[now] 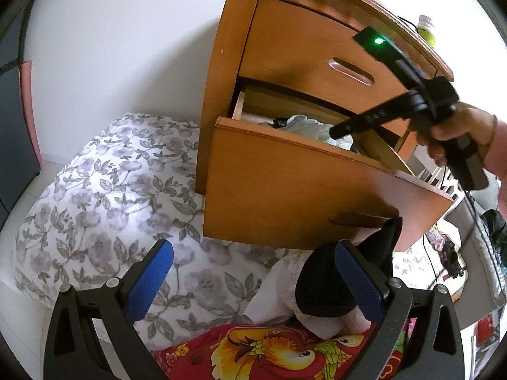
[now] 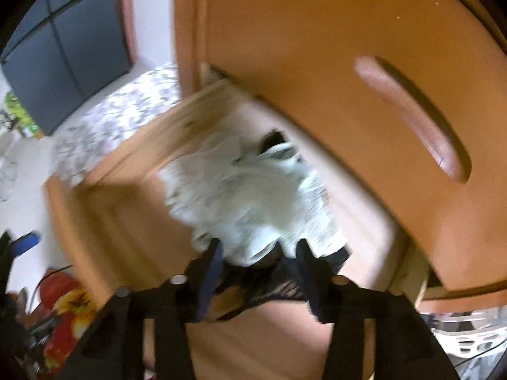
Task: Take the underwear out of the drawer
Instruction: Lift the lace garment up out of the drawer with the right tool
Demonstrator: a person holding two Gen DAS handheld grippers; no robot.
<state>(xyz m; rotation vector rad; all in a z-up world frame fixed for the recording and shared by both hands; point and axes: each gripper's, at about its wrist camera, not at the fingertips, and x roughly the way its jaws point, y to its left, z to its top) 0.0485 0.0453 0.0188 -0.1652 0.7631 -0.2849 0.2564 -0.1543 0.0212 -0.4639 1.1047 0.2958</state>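
Nearest the left wrist camera, the left claw (image 1: 250,281) hangs with its blue pads (image 1: 149,280) spread wide and nothing between them; a dark garment (image 1: 320,281) and some white cloth (image 1: 279,288) lie below, just beside its right finger. Under them a red parrot-print fabric (image 1: 269,348) covers the foreground, and a white bedspread with grey flowers (image 1: 104,196) stretches off to the left toward a plain white wall (image 1: 111,47).

Beyond the claw stands a wooden nightstand (image 1: 221,72). Its lower drawer (image 1: 301,190) is pulled well out, while the upper drawer (image 1: 310,50), with a slot handle, is closed. Pale, crumpled underwear (image 2: 250,199) lies inside the open drawer, with a black lace piece (image 2: 275,281) at its near edge. A bottle (image 1: 426,30) stands on the nightstand top, far right.

A person's hand (image 1: 456,133) grips the handle of the right claw (image 2: 258,253), which tilts steeply down into the drawer. Seen from the right wrist camera, which is blurred, its jaws stand partly apart, straddling the edge of the pale underwear and the black lace; whether the pads touch the cloth cannot be told. Farther back, a dark cabinet (image 2: 63,53) stands against the wall beyond the bed.
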